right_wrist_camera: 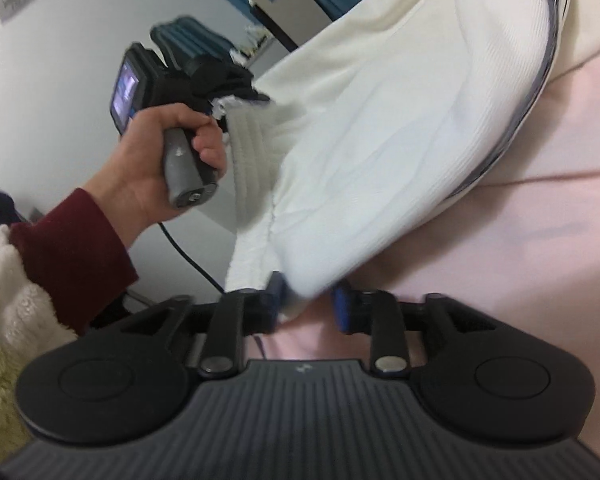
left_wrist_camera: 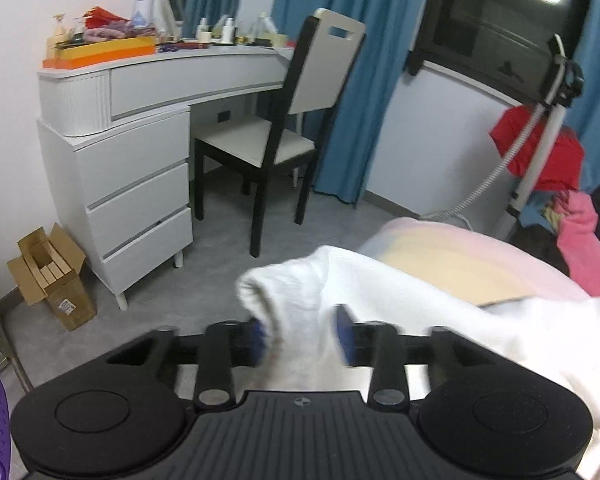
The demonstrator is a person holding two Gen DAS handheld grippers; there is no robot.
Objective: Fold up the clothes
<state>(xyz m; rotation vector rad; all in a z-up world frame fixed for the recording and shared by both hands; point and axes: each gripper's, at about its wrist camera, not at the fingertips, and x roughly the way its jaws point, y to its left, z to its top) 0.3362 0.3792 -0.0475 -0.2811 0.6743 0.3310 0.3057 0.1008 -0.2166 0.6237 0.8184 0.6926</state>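
- Above the pink bed (right_wrist_camera: 540, 208), the white garment (right_wrist_camera: 360, 140) hangs lifted between both grippers.
- Left gripper (left_wrist_camera: 302, 338): fingers apart, cloth between them; actual grip uncertain through blur.
- Right gripper (right_wrist_camera: 309, 306): likewise parted around the hem.

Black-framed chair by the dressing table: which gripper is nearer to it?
Left. The left gripper holds the white garment off the bed edge facing the chair; the right gripper sits over the pink bedding, farther back.

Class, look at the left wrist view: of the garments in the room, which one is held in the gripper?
The white garment, which runs between the left gripper's blue pads. The red garment and the pink garment sit apart, on the pile at the far right.
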